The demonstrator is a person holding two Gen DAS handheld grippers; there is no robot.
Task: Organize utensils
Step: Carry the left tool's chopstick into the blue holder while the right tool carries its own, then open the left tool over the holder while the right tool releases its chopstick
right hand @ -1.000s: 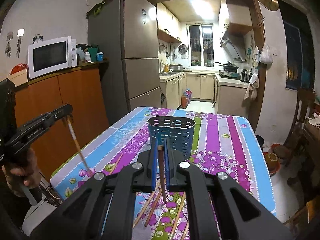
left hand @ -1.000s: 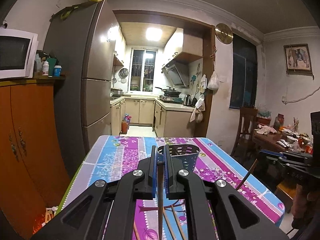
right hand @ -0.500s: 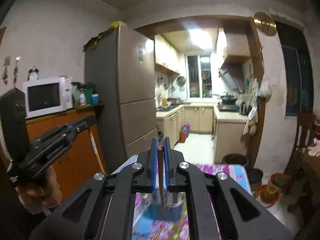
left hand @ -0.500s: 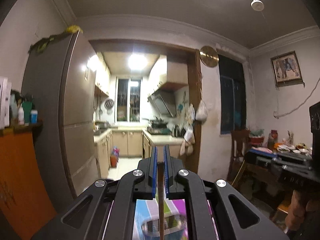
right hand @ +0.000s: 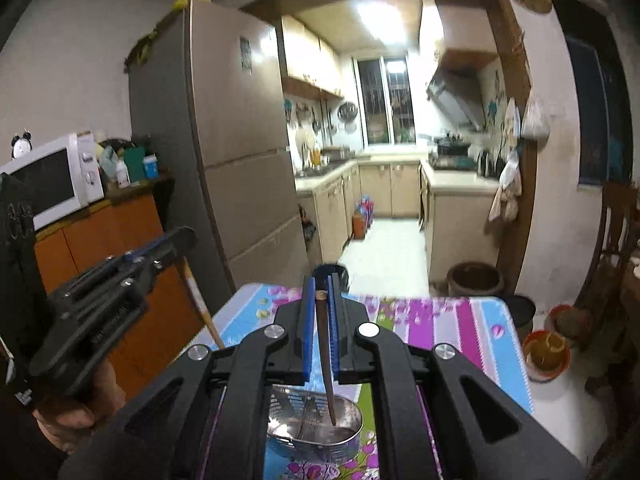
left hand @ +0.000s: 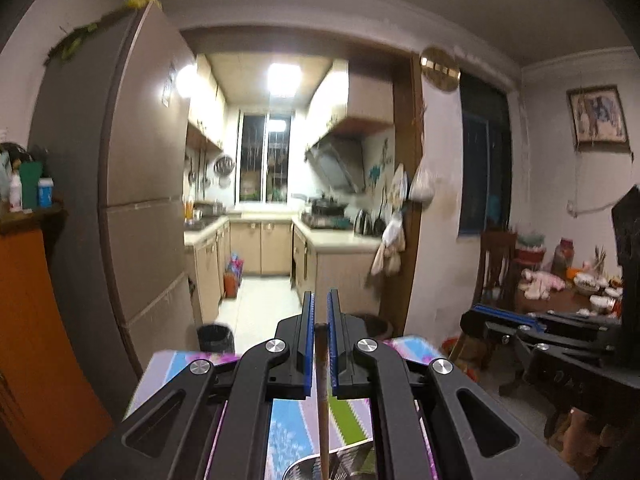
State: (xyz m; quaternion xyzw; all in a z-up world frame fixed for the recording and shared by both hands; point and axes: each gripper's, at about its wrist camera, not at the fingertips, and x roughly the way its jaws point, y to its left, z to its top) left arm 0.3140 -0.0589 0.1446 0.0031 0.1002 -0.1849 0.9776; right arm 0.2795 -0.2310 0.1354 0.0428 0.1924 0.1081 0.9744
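A narrow kitchen is seen through a wide doorway, lit by ceiling lights (left hand: 284, 78) and closed off by a barred window (right hand: 386, 100). A tall grey refrigerator (right hand: 224, 152) is placed left of it, beside an orange cabinet (right hand: 116, 240) on which a white microwave (right hand: 52, 180) is set. A framed picture (left hand: 598, 116) is hung on the right wall.

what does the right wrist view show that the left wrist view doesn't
Only the right wrist view shows the white microwave, the whole metal utensil holder with the dark chopstick tip dipping inside, and the left hand-held gripper from the side. Only the left wrist view shows the framed picture, the cluttered side table and the right hand-held gripper. Both show the fridge, the kitchen and the striped floral tablecloth.
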